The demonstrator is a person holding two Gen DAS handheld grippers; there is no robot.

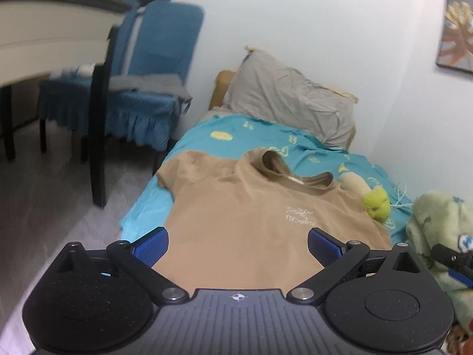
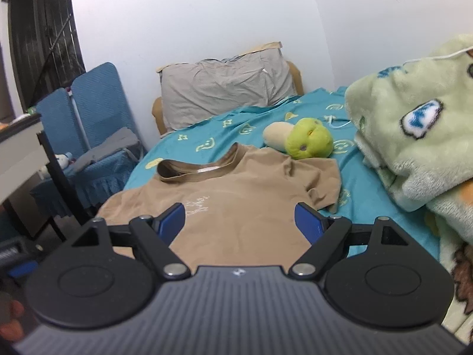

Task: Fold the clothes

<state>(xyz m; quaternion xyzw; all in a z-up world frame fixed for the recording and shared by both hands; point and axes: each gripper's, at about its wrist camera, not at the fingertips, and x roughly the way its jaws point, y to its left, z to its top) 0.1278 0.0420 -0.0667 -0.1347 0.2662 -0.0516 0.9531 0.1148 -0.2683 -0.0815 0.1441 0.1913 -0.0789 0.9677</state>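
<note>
A tan T-shirt (image 1: 242, 213) lies spread face up on the teal bedsheet (image 1: 260, 130), collar toward the pillow, with small white print on the chest. It also shows in the right wrist view (image 2: 236, 195). My left gripper (image 1: 238, 247) is open and empty, hovering over the shirt's lower part. My right gripper (image 2: 240, 222) is open and empty, also over the shirt's lower part. A bit of the right gripper (image 1: 452, 257) shows at the right edge of the left wrist view.
A grey pillow (image 2: 221, 94) leans at the bed's head. A green and cream plush toy (image 2: 304, 139) lies beside the shirt's sleeve. A pale green fleece blanket (image 2: 414, 124) is heaped on the right. Blue-covered chairs (image 1: 153, 68) and a table (image 1: 44, 38) stand left of the bed.
</note>
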